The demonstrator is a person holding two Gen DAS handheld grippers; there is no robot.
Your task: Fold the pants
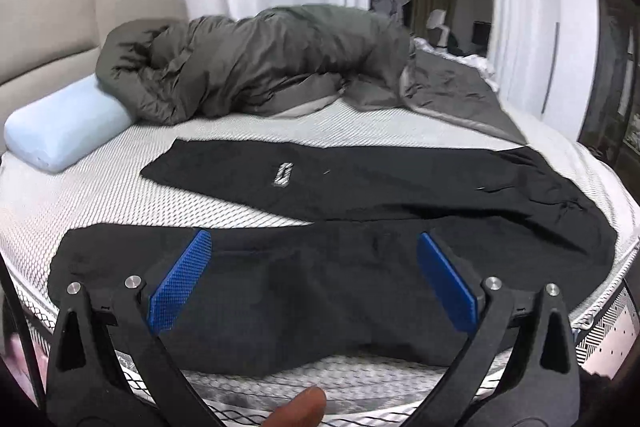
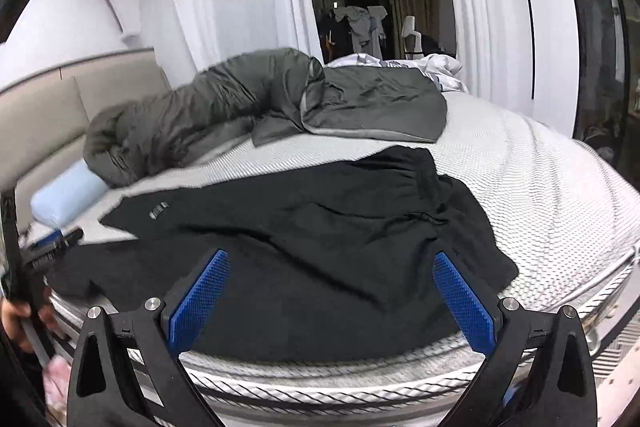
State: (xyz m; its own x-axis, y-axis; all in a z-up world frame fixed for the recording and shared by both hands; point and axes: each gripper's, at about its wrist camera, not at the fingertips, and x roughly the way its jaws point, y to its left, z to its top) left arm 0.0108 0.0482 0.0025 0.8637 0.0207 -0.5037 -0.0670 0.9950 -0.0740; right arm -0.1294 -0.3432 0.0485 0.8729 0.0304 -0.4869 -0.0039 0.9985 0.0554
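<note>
While the black pants (image 1: 360,211) lie spread across the near part of the bed (image 1: 100,199), no fold shows in either view, so the task is judged to be at its very start. Item: pants, dark fabric, two legs splayed apart toward the headboard side, a strip of pale mattress showing between them; a small pale logo (image 1: 283,175) on the farther leg; waistband end bunched and wrinkled toward the foot side, clearest in the right wrist view (image 2: 416,179). Item: left tool (image 1: 314,281), blue pads spread wide, grasping nothing, poised over the nearer leg; whether the pads touch the cloth cannot be told. Item: right tool (image 2: 332,301), pads likewise spread wide and empty, poised over the seat and upper-leg area near the mattress edge. Item: a fingertip (image 1: 300,407) at the lower rim of the left wrist view. Item: grey duvet (image 1: 248,67), heaped along the far side of the bed, well apart from the pants. Item: pale blue pillow (image 1: 64,131), near the headboard (image 1: 44,27), partly under the duvet. Done, as far as shown: garment laid out roughly flat. Left, by judgement: bring one leg over the other, smooth the waistband wrinkles, then fold the length down. The near leg hangs close to the mattress edge and may slip when lifted.
</note>
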